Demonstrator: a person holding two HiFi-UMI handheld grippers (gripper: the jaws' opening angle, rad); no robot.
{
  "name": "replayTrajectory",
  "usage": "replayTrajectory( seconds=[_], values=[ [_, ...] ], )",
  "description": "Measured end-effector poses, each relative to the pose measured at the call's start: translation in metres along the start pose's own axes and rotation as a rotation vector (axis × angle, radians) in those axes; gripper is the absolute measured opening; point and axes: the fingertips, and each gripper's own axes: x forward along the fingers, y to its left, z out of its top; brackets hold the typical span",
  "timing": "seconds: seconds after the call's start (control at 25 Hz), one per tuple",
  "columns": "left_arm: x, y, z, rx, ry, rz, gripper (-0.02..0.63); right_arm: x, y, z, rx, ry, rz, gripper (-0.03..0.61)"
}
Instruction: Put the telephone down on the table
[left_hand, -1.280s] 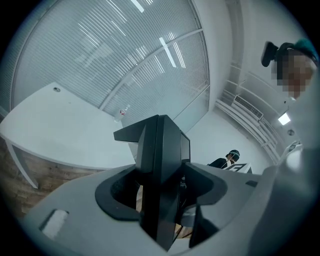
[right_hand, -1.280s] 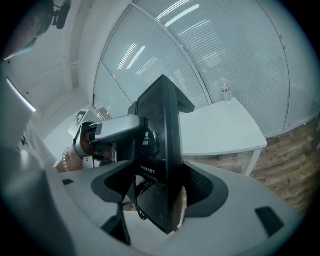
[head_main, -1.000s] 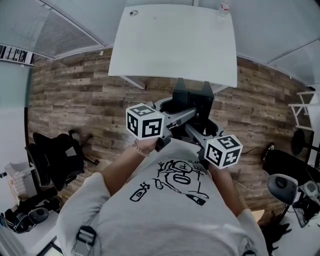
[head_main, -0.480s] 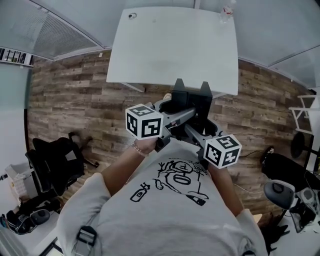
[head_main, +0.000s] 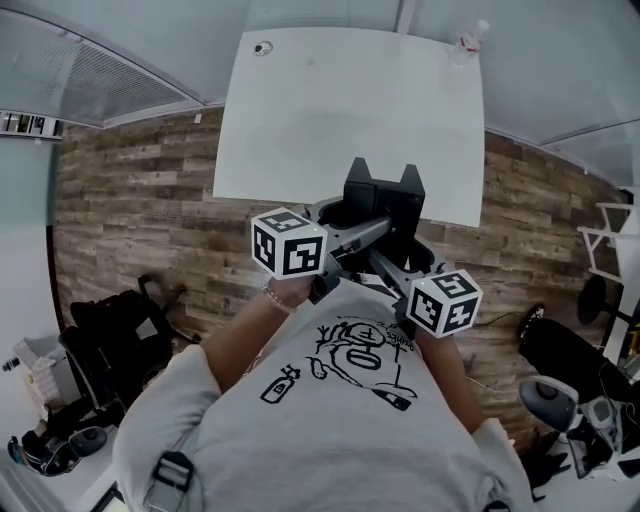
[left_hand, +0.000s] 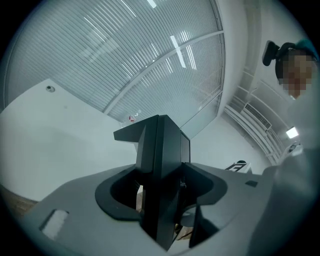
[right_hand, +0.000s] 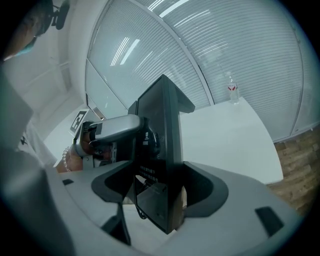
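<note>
A black telephone (head_main: 385, 200) hangs upright between my two grippers, over the near edge of the white table (head_main: 340, 110). My left gripper (head_main: 345, 218) is shut on its left side, and the right gripper (head_main: 400, 255) is shut on its right side. In the left gripper view the telephone (left_hand: 159, 165) stands edge-on between the jaws of the left gripper (left_hand: 160, 187), with the table (left_hand: 55, 135) beyond. In the right gripper view the telephone (right_hand: 160, 145) fills the gap of the right gripper (right_hand: 160, 192), and the left gripper (right_hand: 107, 132) shows behind it.
A plastic bottle (head_main: 468, 40) stands at the table's far right corner, and a small round fitting (head_main: 263, 48) sits at the far left. Glass partitions with blinds close off the back. A black office chair (head_main: 115, 335) stands at the left, another chair (head_main: 560, 385) at the right.
Both grippers have carried the telephone forward toward the table. The table's near edge now lies under the telephone; earlier it was ahead of it.
</note>
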Motion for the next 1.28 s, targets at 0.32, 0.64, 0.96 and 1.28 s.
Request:
replayTrajectory(
  seconds=[0.32, 0.64, 0.96, 1.28],
  values=[
    [0.008, 0.056, 0.084, -0.001, -0.017, -0.004, 0.278, 0.063, -0.015, 0.078, -0.014, 0.004, -0.004, 0.301],
    [0.004, 0.103, 0.142, -0.009, -0.025, -0.001, 0.278, 0.117, -0.018, 0.129, -0.021, 0.014, -0.002, 0.301],
    [-0.006, 0.124, 0.167, -0.002, -0.03, -0.003, 0.278, 0.144, -0.012, 0.15, -0.027, 0.005, -0.003, 0.301],
    [0.002, 0.119, 0.166, -0.016, -0.034, -0.001, 0.278, 0.136, -0.018, 0.151, -0.028, 0.016, -0.003, 0.301]
  ],
)
